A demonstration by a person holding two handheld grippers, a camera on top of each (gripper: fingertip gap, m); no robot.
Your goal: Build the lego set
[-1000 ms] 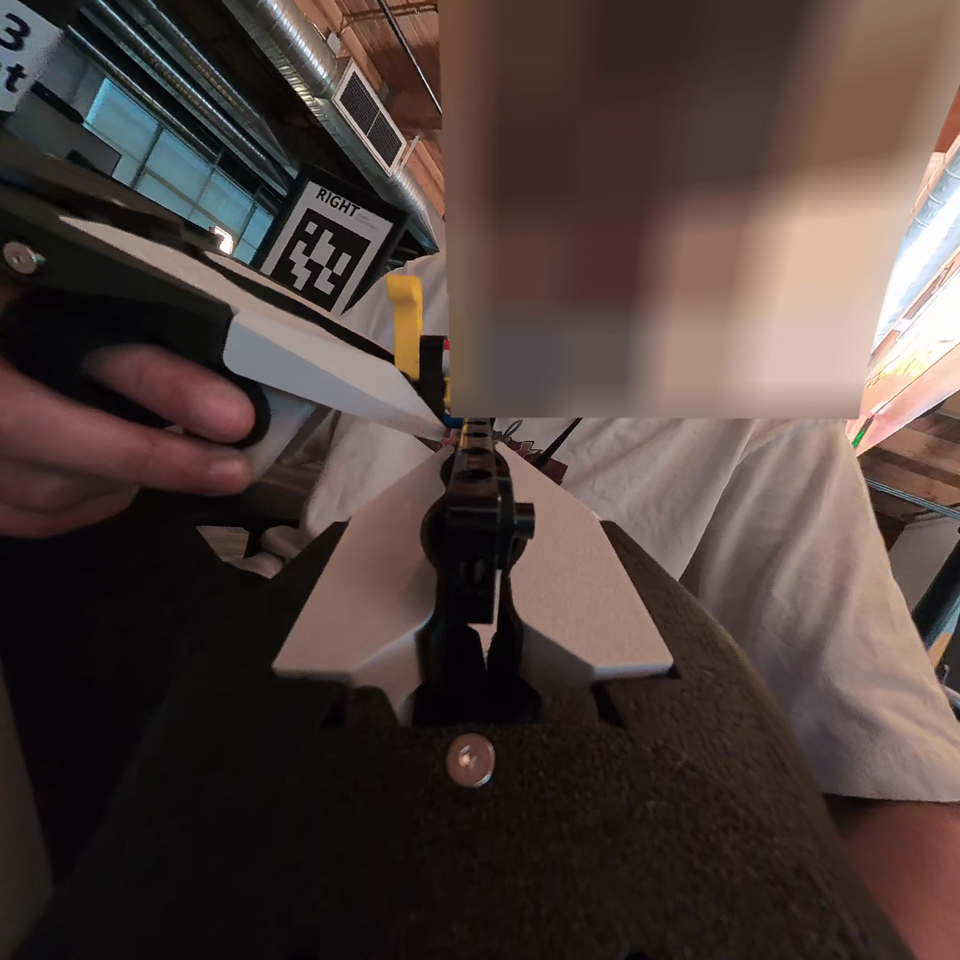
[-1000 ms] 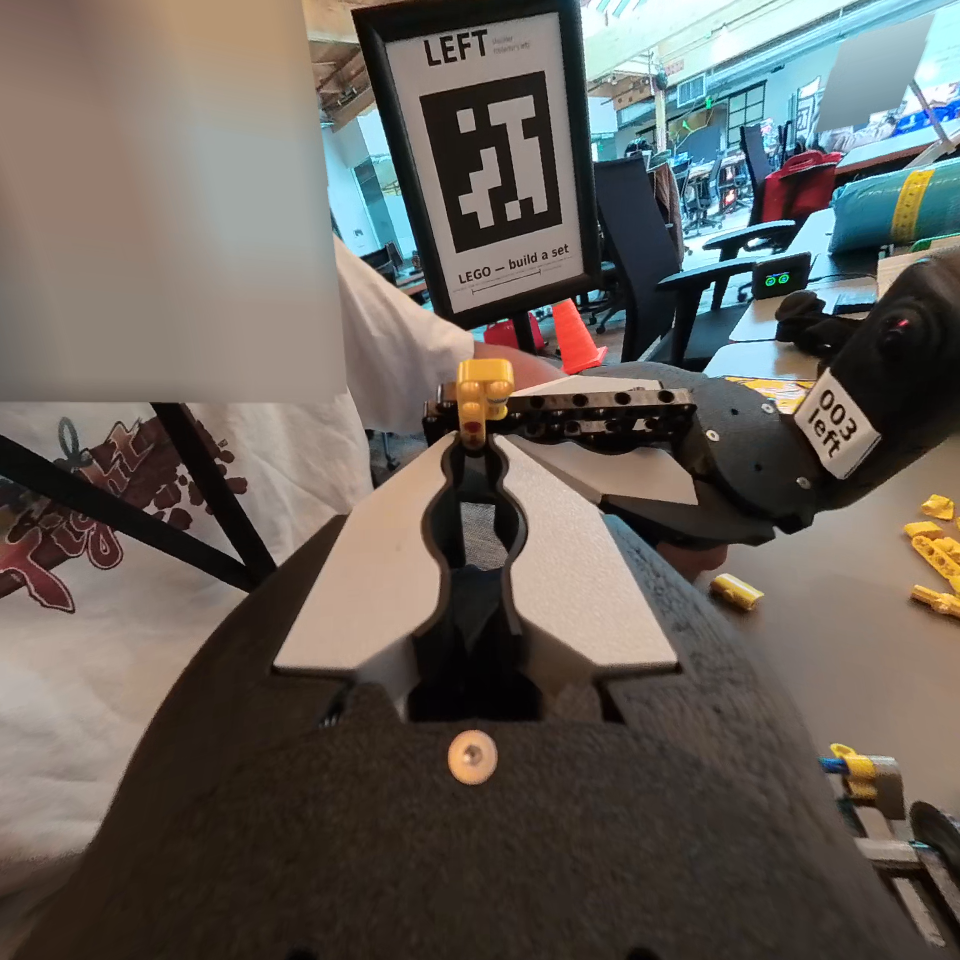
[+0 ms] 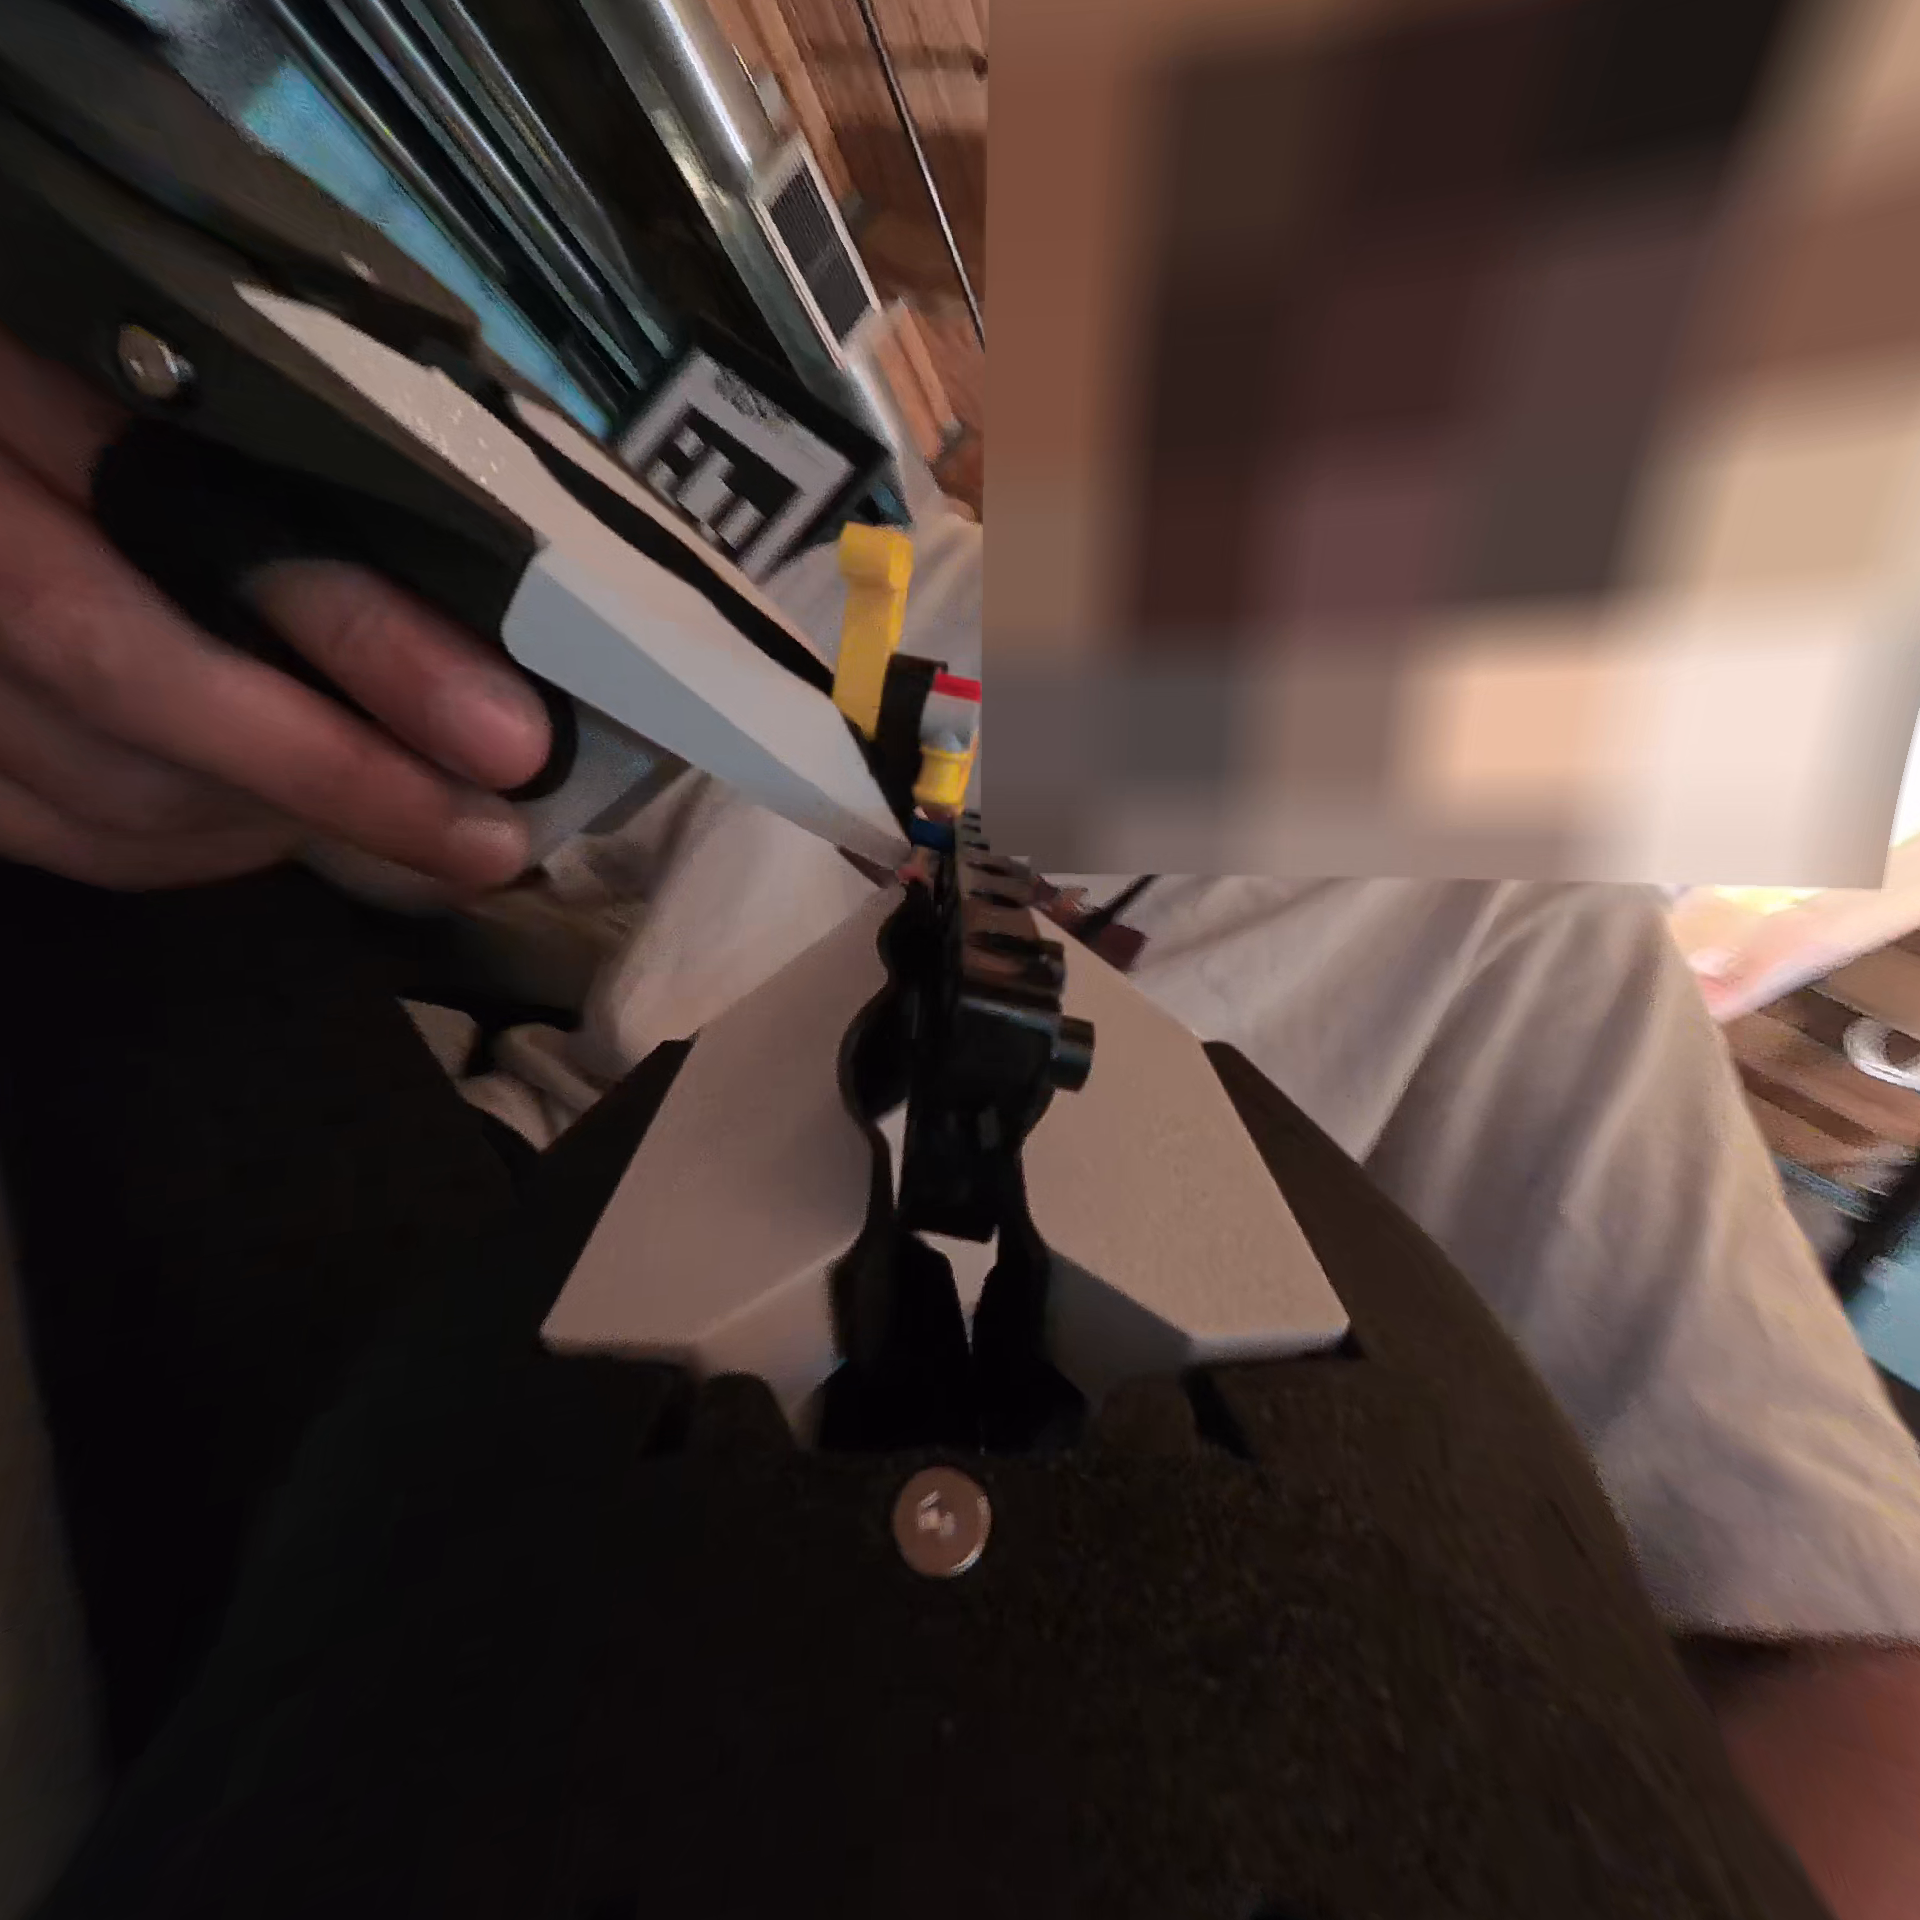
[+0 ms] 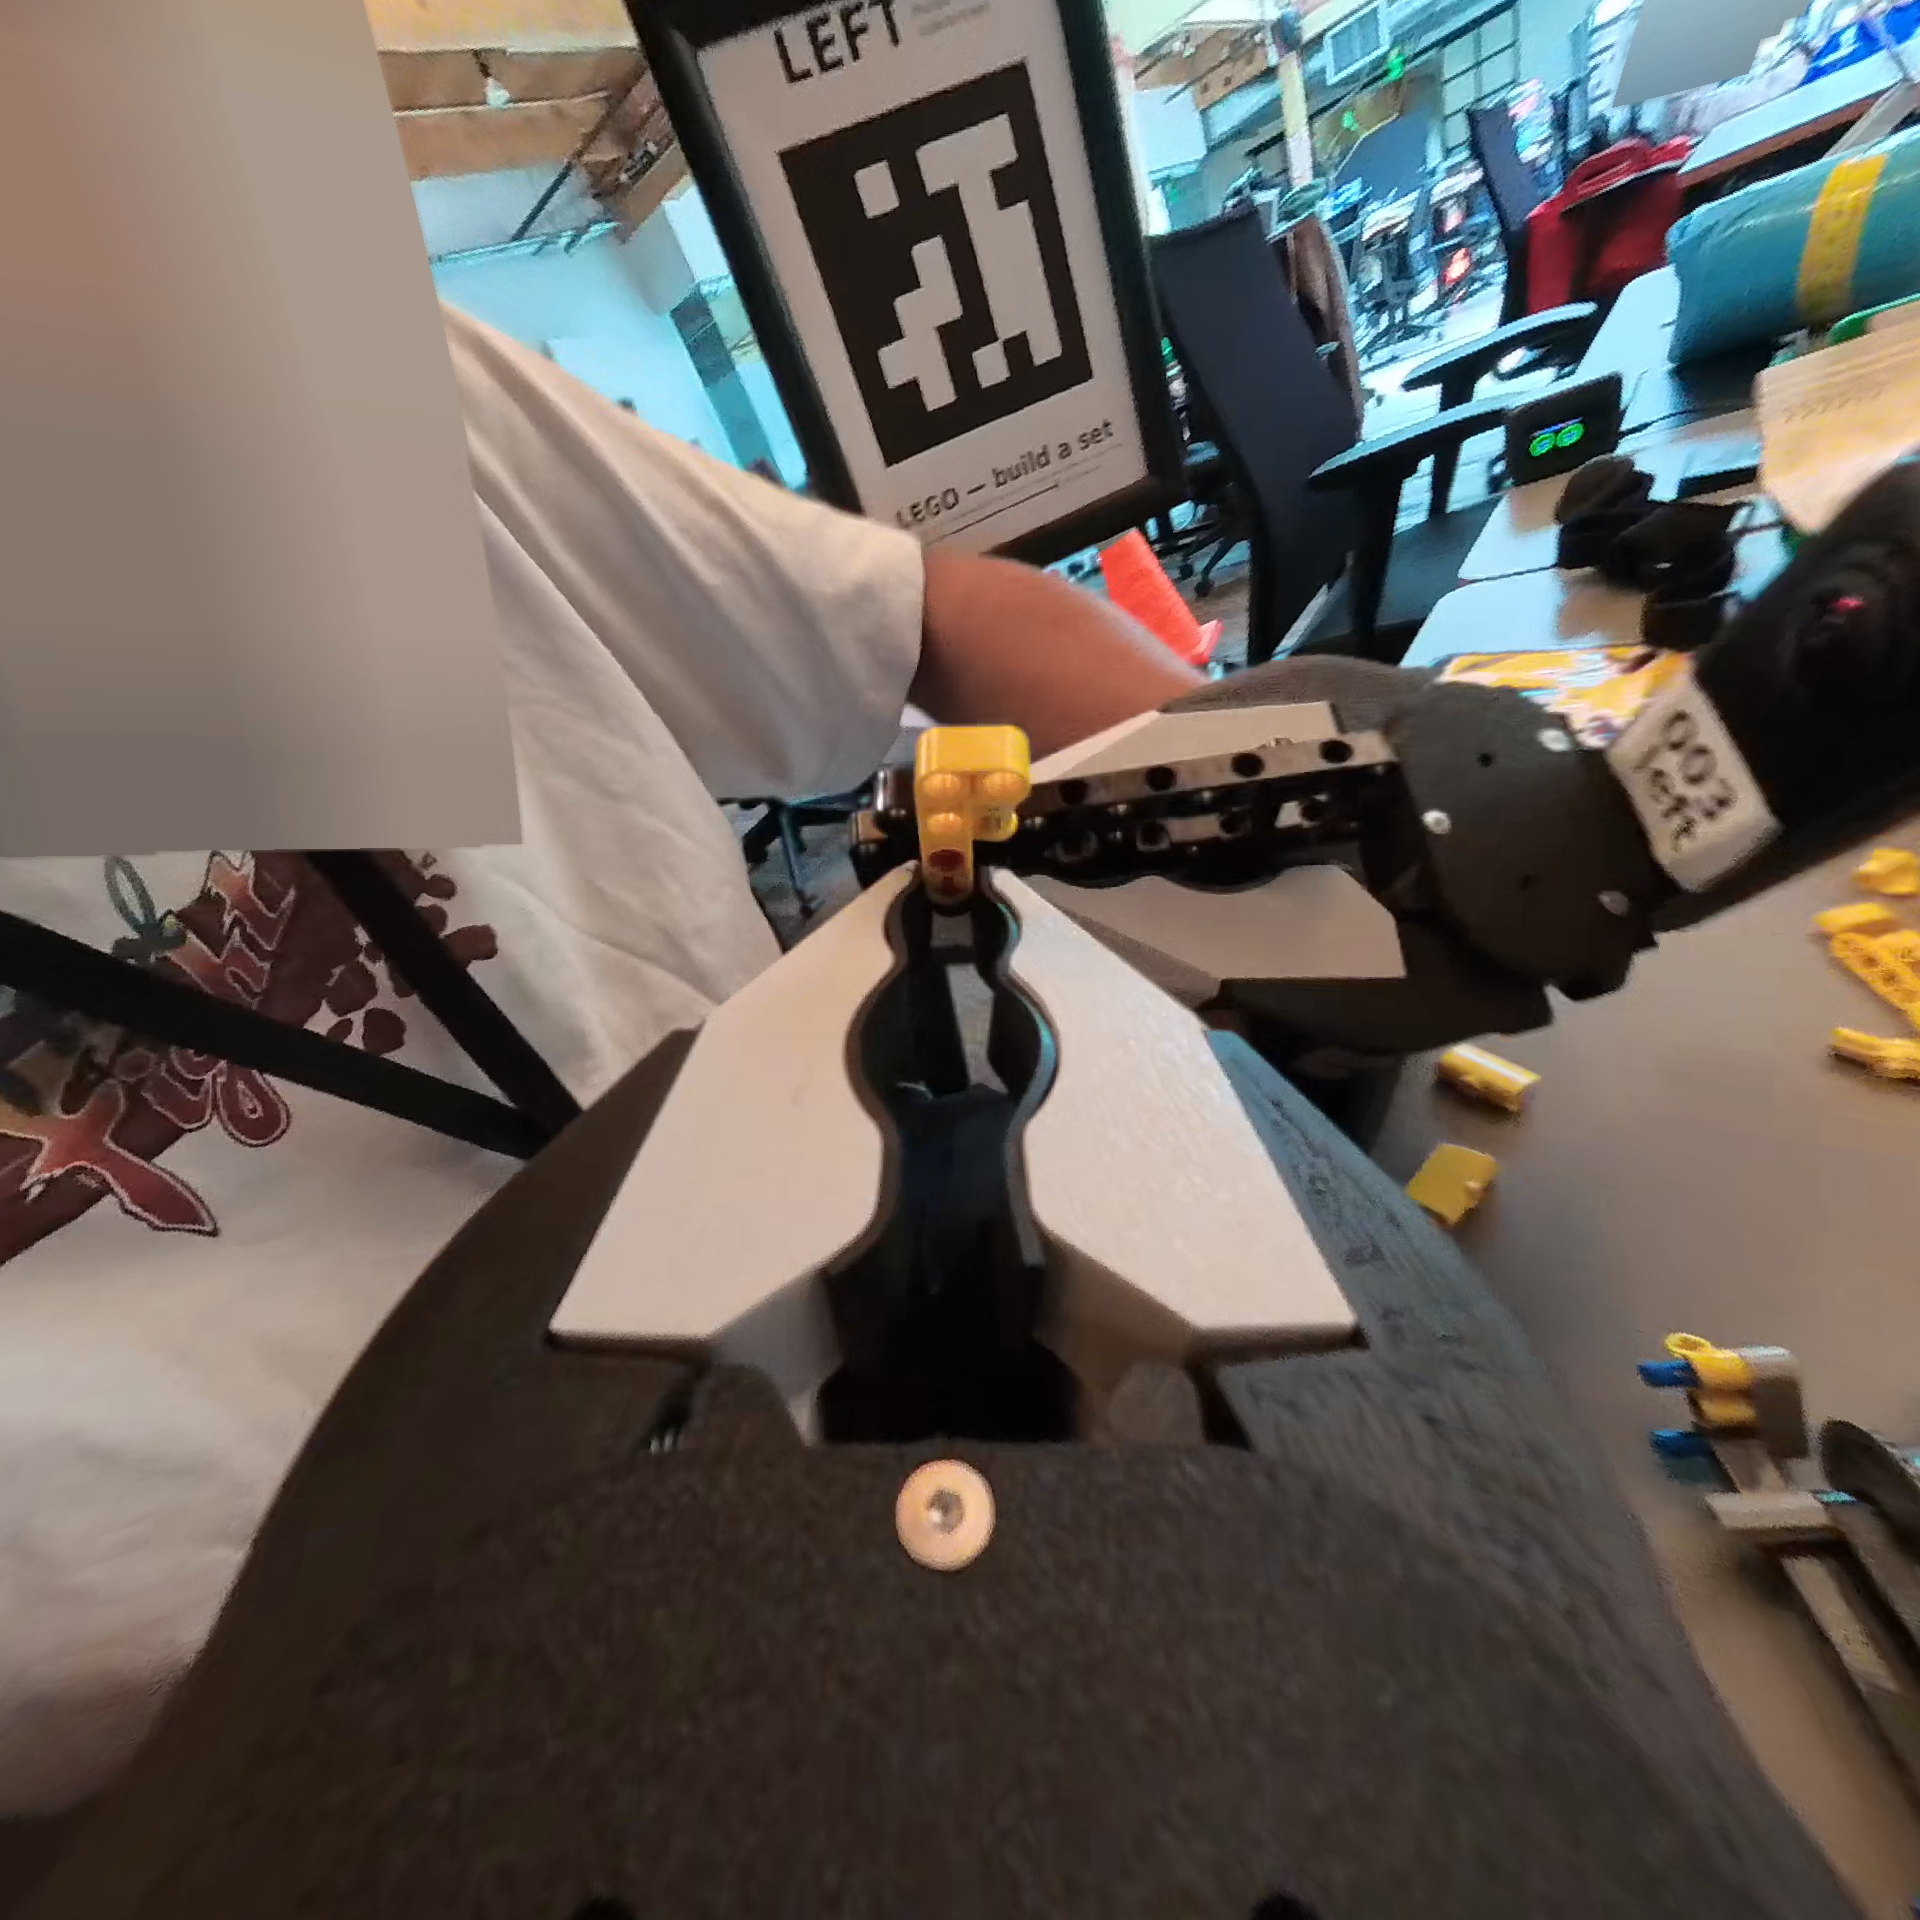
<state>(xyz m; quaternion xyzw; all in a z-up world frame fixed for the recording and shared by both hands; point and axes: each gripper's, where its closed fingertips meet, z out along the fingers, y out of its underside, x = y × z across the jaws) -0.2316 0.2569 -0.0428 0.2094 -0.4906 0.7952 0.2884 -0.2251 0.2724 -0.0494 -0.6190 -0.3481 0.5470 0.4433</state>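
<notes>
Black beam [image 4: 1195, 805] clamped in left jaws; yellow piece [image 4: 966, 795] in right.

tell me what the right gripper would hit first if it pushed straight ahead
The right gripper already pinches the yellow T-shaped lego piece; straight ahead it would likely press that piece into the black holed lego beam held by the left gripper.

Left gripper [image 4: 1049, 831] clamped, level; right gripper [image 4: 951, 883] pinched, tips meeting left's

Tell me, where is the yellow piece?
In the right wrist view, the yellow piece sits centre, pinched in the right gripper, against the black beam.
</notes>
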